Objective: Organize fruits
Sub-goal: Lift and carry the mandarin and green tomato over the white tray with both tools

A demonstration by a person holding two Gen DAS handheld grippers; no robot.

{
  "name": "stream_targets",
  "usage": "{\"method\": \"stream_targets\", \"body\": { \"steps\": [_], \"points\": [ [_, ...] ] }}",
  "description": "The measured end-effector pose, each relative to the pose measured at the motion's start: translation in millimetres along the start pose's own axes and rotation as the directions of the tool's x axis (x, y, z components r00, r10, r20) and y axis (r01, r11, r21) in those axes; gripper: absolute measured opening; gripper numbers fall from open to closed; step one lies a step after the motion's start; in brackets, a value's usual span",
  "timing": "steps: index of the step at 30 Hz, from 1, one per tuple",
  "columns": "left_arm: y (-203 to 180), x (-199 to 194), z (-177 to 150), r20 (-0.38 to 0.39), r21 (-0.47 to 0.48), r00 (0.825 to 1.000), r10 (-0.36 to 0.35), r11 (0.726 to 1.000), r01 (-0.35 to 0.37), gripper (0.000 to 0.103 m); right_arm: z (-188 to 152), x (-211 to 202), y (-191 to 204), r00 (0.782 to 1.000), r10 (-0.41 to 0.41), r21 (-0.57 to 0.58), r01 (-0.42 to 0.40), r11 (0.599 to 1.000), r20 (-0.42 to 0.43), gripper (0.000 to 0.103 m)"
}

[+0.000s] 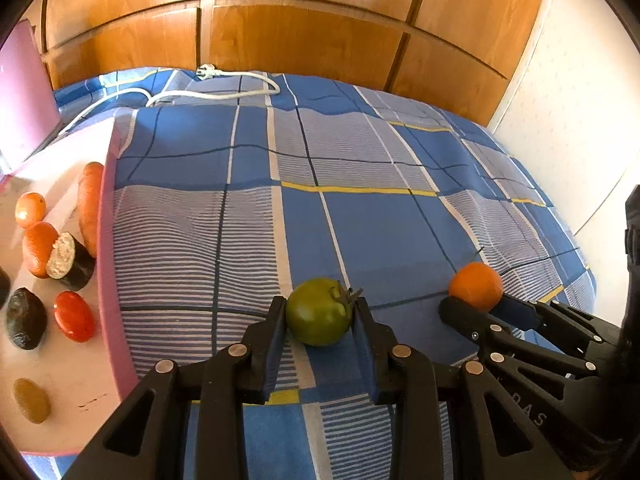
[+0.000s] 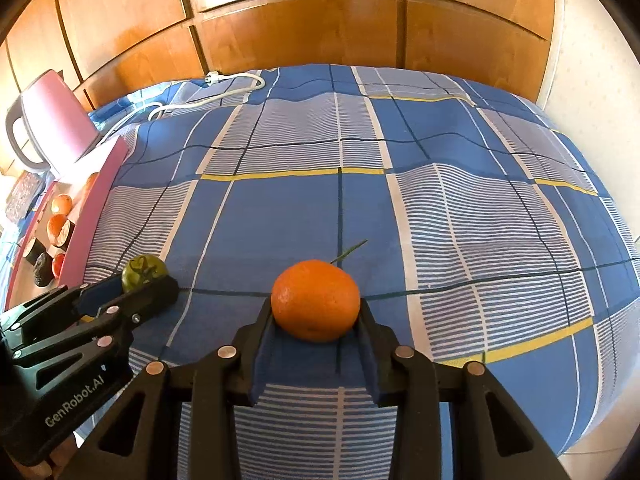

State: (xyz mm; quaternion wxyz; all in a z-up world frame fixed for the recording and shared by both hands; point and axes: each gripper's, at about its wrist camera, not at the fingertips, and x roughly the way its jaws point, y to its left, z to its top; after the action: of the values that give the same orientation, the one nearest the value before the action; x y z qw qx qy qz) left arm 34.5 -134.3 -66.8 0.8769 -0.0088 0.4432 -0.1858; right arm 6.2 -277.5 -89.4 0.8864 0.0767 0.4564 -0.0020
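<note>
Left wrist: left gripper [image 1: 320, 312] clamps smooth green tomato [image 1: 318, 312]; right gripper [image 2: 316, 312] seemingly pinches dimpled orange [image 2: 315, 300].

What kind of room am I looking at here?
Most likely a bedroom at home: a bed under a blue checked bedspread, wooden wardrobe doors behind it, and a pink tray of fruit and vegetables lying on the covers.

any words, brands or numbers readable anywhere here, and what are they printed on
"GenRobot.AI": white print on the black body of the left gripper, seen from the right wrist camera.
"DAS": pale letters on the black body of the right gripper, seen from the left wrist camera; likely part of a longer word, the rest is hidden.
The speckled dark card by the pink kettle: too blurred to read.
Nothing else carries text.
</note>
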Motion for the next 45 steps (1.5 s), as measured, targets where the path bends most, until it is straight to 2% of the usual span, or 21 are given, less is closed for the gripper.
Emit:
{"method": "stream_targets", "body": {
  "steps": [12,27,45],
  "points": [
    [3.9,-32.5,6.3,0.091,-0.007,0.995,0.027,1.0,-0.027,0.032,4.4,-17.0,11.8,0.998,0.023,-0.016,-0.022,1.0,0.051,0.037],
    [22.2,-55.9,5.7,0.136,-0.059,0.989,0.064,0.997,-0.057,0.033,9.7,-24.4,33.5,0.995,0.068,-0.056,-0.064,0.996,0.07,0.037],
    [86.9,-76.6,9.4,0.158,-0.218,0.975,0.154,0.969,-0.117,0.033,29.2,-25.8,92.8,0.979,0.194,-0.202,-0.178,0.963,0.06,0.037]
  ]
}}
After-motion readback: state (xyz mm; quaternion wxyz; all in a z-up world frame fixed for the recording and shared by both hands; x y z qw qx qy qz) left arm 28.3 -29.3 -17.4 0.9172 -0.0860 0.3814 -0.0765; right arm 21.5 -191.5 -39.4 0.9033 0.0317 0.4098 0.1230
